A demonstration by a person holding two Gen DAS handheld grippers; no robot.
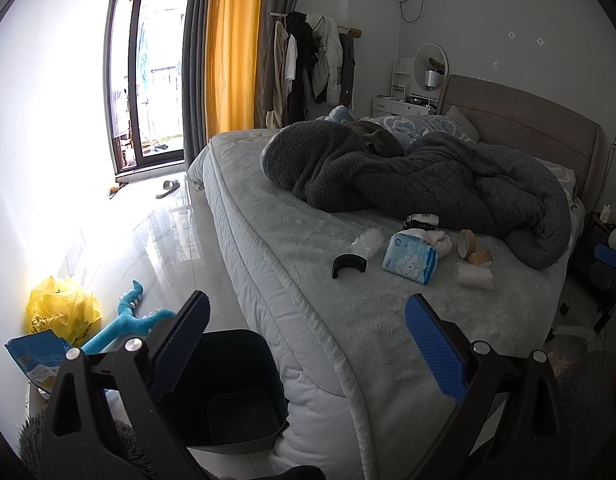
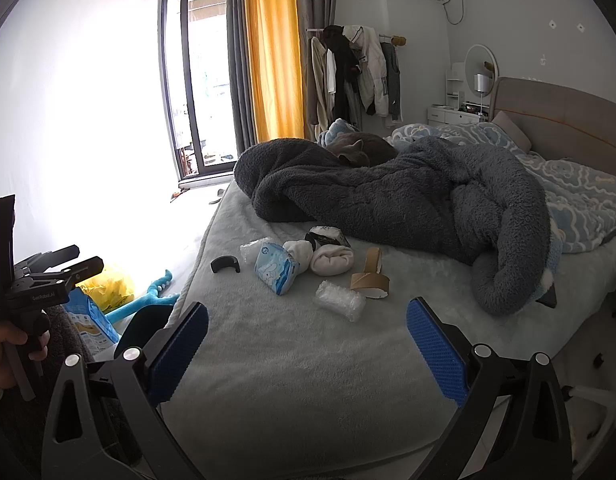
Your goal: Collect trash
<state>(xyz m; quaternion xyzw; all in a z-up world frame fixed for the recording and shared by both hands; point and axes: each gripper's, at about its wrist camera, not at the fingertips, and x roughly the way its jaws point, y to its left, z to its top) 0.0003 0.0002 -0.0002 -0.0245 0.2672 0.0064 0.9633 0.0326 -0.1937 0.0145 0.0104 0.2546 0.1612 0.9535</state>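
While both grippers gape, the dark bin [image 1: 228,392] sits bedside — nothing visible inside.

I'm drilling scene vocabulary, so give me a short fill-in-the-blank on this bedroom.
1. The tissue pack lies on the ____.
2. The dark bin stands on the ____ beside the bed.
3. The jaws of the right gripper are ____.
4. The curtain by the window is ____.

Missing words: bed; floor; open; yellow

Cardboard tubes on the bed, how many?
2. One cardboard tube stands upright beside the white socks; the other cardboard tube lies in front of it. The blanket may hide more.
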